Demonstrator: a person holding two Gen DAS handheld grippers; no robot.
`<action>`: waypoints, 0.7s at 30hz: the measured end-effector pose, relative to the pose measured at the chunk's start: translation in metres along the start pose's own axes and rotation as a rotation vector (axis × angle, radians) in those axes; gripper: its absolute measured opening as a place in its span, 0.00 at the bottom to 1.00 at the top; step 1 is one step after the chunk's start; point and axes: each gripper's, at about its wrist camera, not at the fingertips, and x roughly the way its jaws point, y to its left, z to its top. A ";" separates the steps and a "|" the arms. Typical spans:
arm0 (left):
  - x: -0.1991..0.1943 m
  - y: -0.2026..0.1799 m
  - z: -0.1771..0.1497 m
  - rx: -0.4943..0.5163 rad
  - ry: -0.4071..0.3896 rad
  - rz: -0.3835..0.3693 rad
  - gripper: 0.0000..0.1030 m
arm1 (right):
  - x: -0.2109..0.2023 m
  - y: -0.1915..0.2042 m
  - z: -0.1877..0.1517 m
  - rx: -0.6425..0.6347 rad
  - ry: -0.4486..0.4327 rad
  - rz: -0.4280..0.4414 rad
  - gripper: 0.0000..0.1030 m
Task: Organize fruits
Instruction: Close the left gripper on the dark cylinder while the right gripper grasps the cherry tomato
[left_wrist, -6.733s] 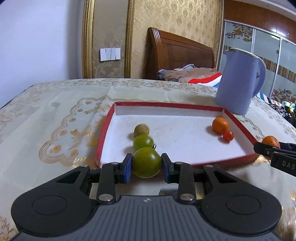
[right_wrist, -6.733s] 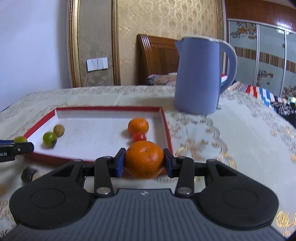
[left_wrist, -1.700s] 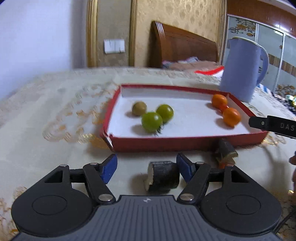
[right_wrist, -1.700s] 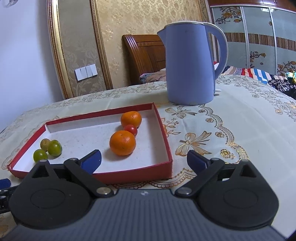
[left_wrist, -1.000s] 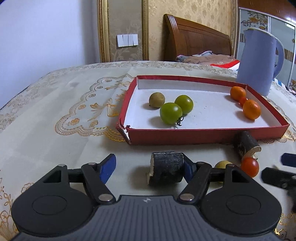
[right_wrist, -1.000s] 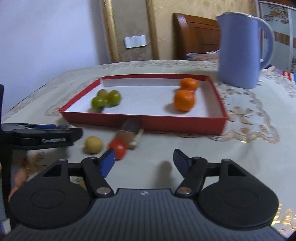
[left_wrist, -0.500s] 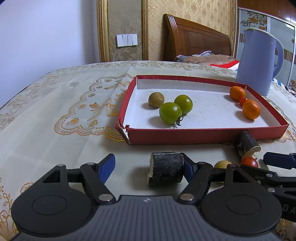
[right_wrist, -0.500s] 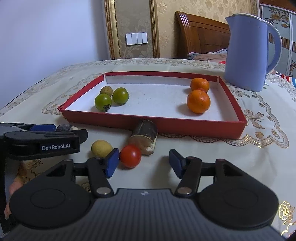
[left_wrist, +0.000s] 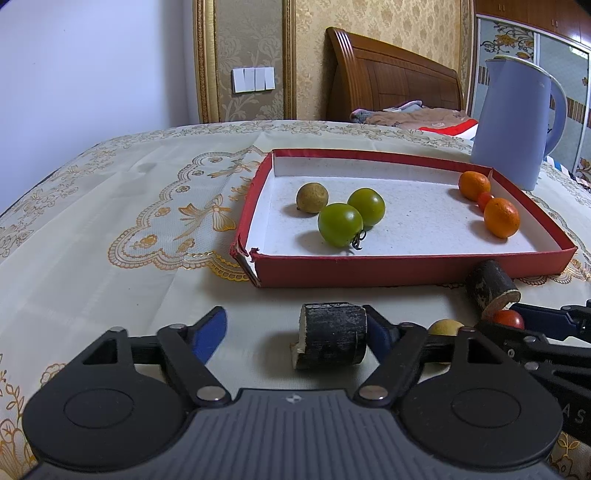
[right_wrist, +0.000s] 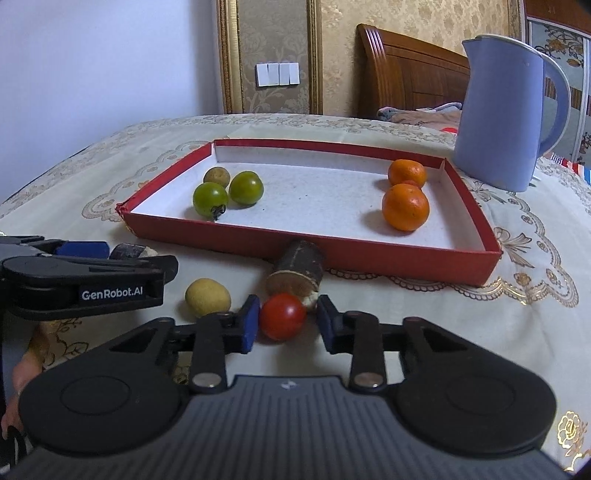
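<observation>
The red tomato (right_wrist: 282, 315) lies on the cloth-covered surface (right_wrist: 424, 314) in front of the red tray (right_wrist: 369, 254), between the spread fingers of the right tool (right_wrist: 284, 323), touching the left pad. The left tool (left_wrist: 295, 334) is spread wide, its right finger against a dark cut piece (left_wrist: 332, 341). A yellow fruit (right_wrist: 208, 296) lies nearby.

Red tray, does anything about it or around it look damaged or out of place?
Yes. The red tray's near left corner is torn and splayed open. Two dark cut pieces, one between the left gripper's open jaws and one against the tray's front wall, lie on the tablecloth among round fruits.
</observation>
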 end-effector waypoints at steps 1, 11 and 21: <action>0.000 0.000 0.000 0.000 0.000 0.000 0.79 | 0.000 0.000 0.000 0.000 -0.002 -0.002 0.29; 0.001 0.000 0.000 -0.001 0.000 -0.001 0.79 | -0.001 0.000 -0.001 0.004 -0.009 -0.007 0.26; 0.000 0.004 0.000 -0.022 -0.007 -0.006 0.79 | -0.007 -0.004 -0.003 0.005 -0.013 -0.007 0.25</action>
